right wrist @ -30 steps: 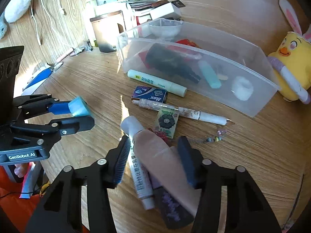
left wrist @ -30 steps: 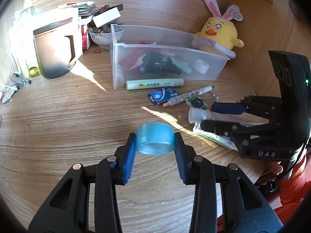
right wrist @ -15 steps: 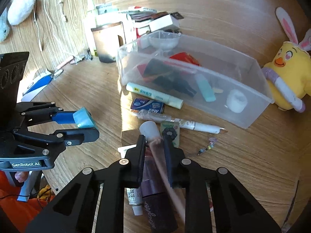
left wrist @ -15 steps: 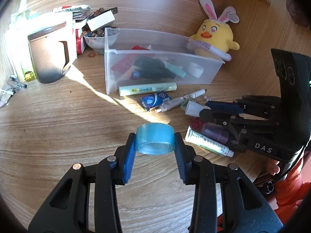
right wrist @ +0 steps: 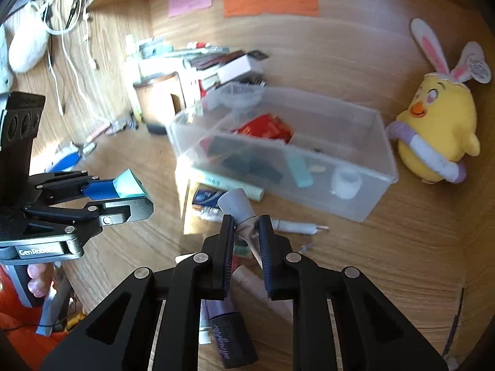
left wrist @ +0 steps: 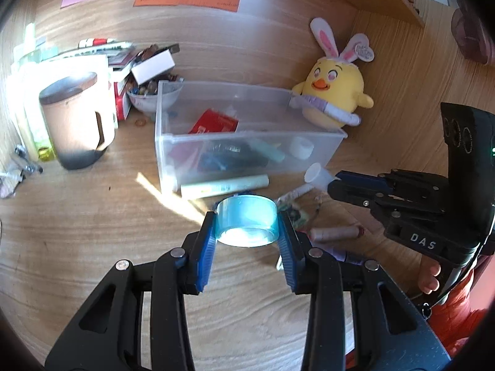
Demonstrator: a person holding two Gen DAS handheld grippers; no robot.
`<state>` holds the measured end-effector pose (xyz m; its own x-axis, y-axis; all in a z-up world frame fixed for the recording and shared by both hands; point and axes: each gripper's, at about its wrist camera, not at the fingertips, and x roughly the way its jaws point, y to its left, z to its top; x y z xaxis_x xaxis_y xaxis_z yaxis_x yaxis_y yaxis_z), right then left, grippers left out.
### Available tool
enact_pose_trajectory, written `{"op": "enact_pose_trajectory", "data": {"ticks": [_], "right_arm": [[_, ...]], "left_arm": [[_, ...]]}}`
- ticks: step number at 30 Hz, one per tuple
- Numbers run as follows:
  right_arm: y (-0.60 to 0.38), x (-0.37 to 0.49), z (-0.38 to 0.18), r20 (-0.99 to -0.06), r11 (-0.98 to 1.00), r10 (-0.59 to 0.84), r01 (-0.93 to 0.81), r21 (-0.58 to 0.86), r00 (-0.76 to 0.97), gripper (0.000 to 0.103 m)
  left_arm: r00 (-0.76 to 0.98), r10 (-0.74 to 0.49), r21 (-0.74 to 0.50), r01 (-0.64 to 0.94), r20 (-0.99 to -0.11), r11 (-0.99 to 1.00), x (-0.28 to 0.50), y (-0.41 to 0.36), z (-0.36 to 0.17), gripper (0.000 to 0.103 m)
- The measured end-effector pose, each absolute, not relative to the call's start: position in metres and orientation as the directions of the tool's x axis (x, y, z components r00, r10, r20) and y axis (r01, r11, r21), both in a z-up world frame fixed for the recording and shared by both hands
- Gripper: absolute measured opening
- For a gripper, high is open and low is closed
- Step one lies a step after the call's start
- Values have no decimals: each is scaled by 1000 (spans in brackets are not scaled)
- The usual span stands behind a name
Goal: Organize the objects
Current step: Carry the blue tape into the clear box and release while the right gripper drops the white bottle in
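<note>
A blue tape roll (left wrist: 246, 223) sits clamped upright, near centre; right of it, a white-capped tube (right wrist: 244, 216) is pinched, cap toward the far clear bin (left wrist: 247, 157).

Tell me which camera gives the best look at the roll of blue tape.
The left wrist view: the blue tape roll sits front and centre, clamped in the left gripper, its open core visible. The right wrist view shows only a side-on sliver between that gripper's fingers.
</note>
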<state>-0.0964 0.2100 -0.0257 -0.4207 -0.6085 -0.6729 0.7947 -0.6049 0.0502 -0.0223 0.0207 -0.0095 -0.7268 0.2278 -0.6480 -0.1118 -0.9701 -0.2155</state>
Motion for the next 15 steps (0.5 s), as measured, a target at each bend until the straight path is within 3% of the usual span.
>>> {"op": "enact_pose_trajectory", "data": {"ticks": [15], "right_arm": [[234, -115, 40, -526, -651, -670, 755, 77, -524, 14]], "left_arm": [[-759, 247, -245, -119, -602, -962, -59, 14, 22, 38]]}}
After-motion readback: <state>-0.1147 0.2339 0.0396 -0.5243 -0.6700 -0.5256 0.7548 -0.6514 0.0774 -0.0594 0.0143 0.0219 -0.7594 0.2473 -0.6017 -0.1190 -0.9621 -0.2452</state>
